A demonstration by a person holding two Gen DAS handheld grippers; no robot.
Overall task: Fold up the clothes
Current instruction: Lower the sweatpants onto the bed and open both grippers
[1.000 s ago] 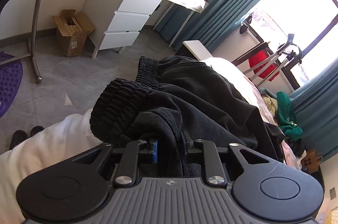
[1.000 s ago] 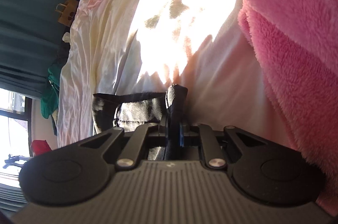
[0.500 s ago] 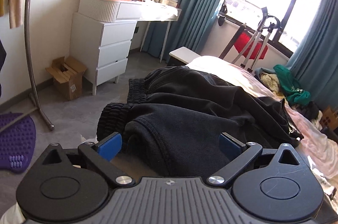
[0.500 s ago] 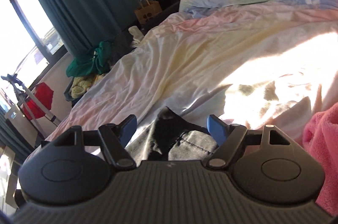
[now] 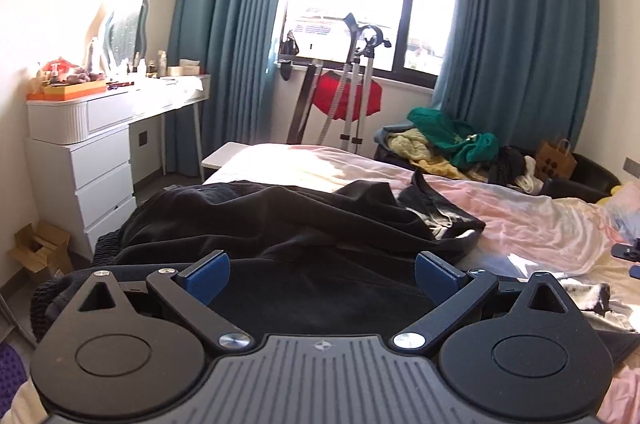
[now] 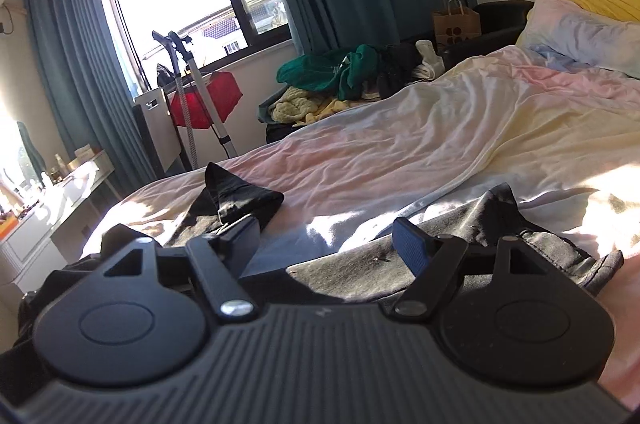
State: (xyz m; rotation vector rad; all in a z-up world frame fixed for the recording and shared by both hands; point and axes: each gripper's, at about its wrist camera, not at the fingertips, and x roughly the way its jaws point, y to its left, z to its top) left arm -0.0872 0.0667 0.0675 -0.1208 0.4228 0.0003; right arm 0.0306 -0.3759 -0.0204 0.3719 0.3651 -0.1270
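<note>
A black pair of trousers (image 5: 280, 224) lies spread across the near part of the bed, its ribbed cuffs (image 5: 106, 248) hanging off the left edge. My left gripper (image 5: 322, 274) hovers just above the dark cloth with its jaws wide open and nothing pinched. In the right wrist view the same black garment (image 6: 472, 236) lies flat under and ahead of my right gripper (image 6: 326, 242), which is open and holds nothing. One corner of the cloth (image 6: 228, 191) sticks up further back on the sheet.
The bed's pastel sheet (image 6: 420, 151) stretches ahead, with pillows (image 6: 580, 31) at its head. A heap of green and yellow clothes (image 5: 448, 139) sits beyond the bed. A white dresser (image 5: 92, 159) and a cardboard box (image 5: 38, 252) stand to the left.
Both grippers let go of the black trousers, opened wide, rolled upright and pulled back and up. The garment now lies on the bed.
</note>
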